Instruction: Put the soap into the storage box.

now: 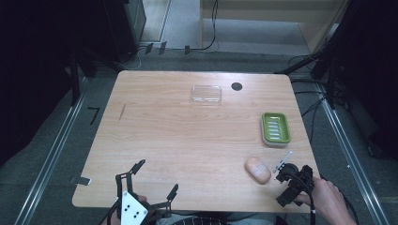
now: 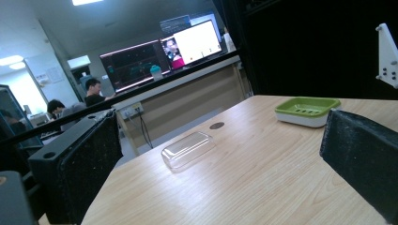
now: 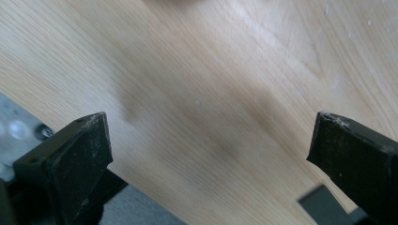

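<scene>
A tan soap bar (image 1: 257,169) lies near the table's front right. Just right of it, a hand (image 1: 328,199) holds my right gripper (image 1: 288,180) tilted down at the wood; its jaws stand wide open (image 3: 211,154) over bare table with nothing between them. A green soap dish (image 1: 275,128) (image 2: 307,110) sits further back on the right. A clear plastic lid (image 1: 205,94) (image 2: 187,149) rests at the far middle. My left gripper (image 1: 156,179) (image 2: 220,159) hovers at the front left edge, open and empty, aimed toward the lid.
A small black round hole (image 1: 236,86) (image 2: 216,125) marks the table (image 1: 164,140) beside the lid. Metal rails (image 1: 51,154) run along the floor on both sides. People and monitors (image 2: 159,56) are in the background.
</scene>
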The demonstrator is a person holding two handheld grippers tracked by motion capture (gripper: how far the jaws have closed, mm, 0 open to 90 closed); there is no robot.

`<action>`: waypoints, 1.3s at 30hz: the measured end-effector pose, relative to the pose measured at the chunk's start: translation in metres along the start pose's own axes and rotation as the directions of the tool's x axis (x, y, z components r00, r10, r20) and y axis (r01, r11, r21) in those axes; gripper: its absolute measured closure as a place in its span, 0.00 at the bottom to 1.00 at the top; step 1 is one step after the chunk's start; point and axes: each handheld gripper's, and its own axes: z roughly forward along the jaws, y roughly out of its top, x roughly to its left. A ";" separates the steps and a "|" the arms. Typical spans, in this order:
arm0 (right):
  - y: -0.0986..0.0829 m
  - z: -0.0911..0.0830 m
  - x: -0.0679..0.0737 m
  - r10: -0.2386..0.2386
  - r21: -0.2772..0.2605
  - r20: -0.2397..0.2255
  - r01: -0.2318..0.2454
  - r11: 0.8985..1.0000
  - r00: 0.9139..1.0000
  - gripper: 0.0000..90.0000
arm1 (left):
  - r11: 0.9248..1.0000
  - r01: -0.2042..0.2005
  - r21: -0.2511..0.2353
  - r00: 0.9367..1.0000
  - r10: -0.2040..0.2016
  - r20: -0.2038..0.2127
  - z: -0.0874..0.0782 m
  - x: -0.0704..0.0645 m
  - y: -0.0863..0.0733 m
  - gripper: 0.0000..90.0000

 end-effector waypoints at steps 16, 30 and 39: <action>0.008 -0.010 0.003 -0.002 -0.089 -0.050 -0.002 0.996 0.999 0.00 | 1.000 0.005 0.002 1.000 -0.005 -0.004 0.000 0.001 0.000 0.00; 0.030 -0.010 0.003 0.004 -0.031 -0.058 -0.006 0.999 0.998 0.00 | 1.000 0.000 0.004 1.000 0.000 -0.004 -0.001 0.000 0.000 0.00; 0.044 -0.020 0.003 0.000 -0.108 -0.050 -0.005 0.994 0.999 0.00 | 1.000 -0.001 0.003 1.000 0.001 -0.003 0.000 0.000 0.000 0.00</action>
